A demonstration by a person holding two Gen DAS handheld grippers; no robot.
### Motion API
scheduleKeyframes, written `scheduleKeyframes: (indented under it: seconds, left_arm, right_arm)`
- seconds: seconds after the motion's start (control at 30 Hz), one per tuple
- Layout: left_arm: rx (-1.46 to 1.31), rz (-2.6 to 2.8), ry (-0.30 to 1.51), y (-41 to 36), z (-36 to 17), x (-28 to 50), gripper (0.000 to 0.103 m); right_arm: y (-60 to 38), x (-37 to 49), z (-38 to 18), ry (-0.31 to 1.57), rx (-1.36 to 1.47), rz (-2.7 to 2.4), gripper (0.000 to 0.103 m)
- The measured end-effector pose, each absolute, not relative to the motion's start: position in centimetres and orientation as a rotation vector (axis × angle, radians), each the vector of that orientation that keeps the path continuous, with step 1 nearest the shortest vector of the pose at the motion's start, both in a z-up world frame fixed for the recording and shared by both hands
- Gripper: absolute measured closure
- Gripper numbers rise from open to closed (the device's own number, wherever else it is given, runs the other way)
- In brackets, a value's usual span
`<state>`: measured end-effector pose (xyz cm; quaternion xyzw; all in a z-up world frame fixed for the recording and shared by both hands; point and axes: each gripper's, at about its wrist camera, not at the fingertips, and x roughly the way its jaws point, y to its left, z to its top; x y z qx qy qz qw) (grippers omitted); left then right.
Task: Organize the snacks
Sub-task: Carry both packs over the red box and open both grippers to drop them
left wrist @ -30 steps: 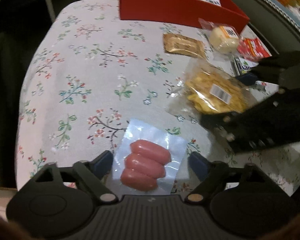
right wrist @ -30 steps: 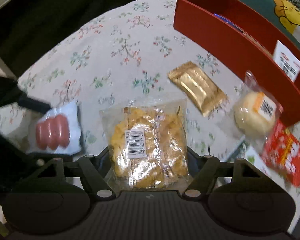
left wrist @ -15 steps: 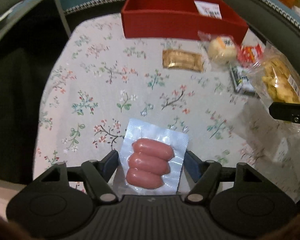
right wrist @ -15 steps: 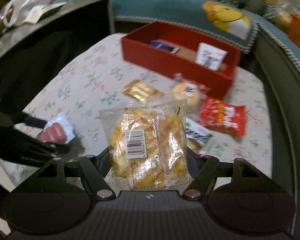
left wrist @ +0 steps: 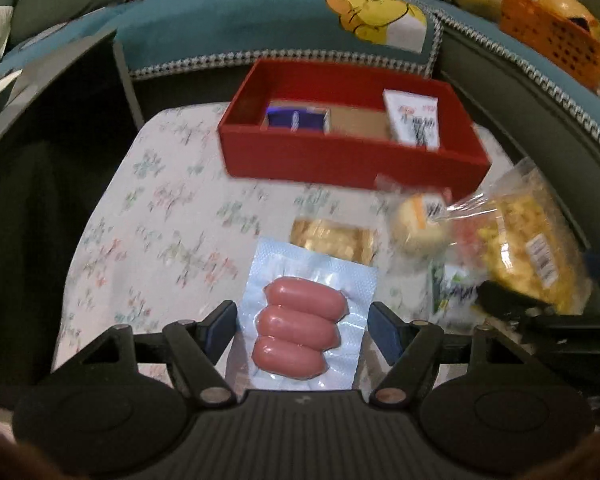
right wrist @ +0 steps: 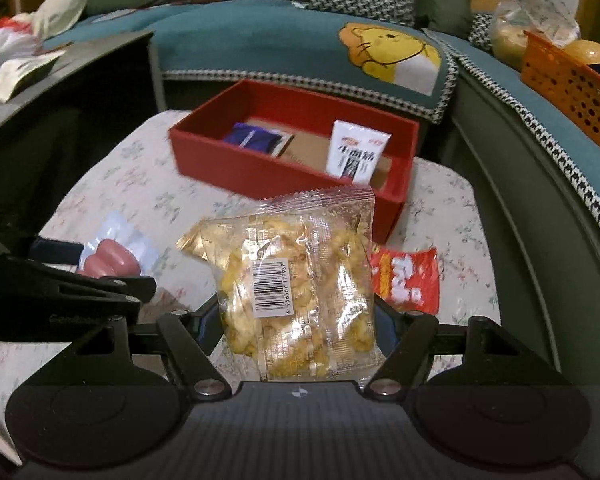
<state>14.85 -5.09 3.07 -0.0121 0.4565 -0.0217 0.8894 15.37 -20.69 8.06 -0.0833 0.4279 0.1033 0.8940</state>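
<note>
My left gripper (left wrist: 302, 326) is shut on a clear pack of three pink sausages (left wrist: 300, 330) and holds it above the floral table (left wrist: 160, 216). My right gripper (right wrist: 296, 320) is shut on a clear bag of yellow snacks (right wrist: 300, 292), also lifted; the bag shows in the left wrist view (left wrist: 528, 248). The red box (left wrist: 340, 160) stands at the table's far edge and holds a purple packet (left wrist: 296, 118) and a white packet (left wrist: 414, 122). In the right wrist view the box (right wrist: 260, 172) is straight ahead and the left gripper's sausages (right wrist: 108, 260) are at the left.
On the table lie a gold wrapper (left wrist: 332, 238), a round bun pack (left wrist: 418, 224), a red snack bag (right wrist: 404, 278) and a green-white packet (left wrist: 454, 288). A teal sofa with a bear cushion (right wrist: 392, 52) is behind the box. An orange basket (right wrist: 568, 88) sits at the right.
Both grippers have lifted their packs off the table and moved up and toward the red box; the box's inside has come into view.
</note>
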Motion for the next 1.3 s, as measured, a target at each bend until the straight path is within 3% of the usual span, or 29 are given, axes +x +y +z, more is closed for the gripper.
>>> scheduleKeyframes:
  seconds: [0.47,1.3]
  left_arm:
    - [-0.033,-0.023,0.823,-6.8,7.3,18.1,0.027]
    - [-0.062,0.031,0.763,-5.9,5.0,31.2,0.028]
  right_arm:
    - [-23.4,18.3,11.3,0.788,-0.028,0.147,0.026]
    - [-22.2,30.8,9.0,0.788,-0.027,0.087,0.026]
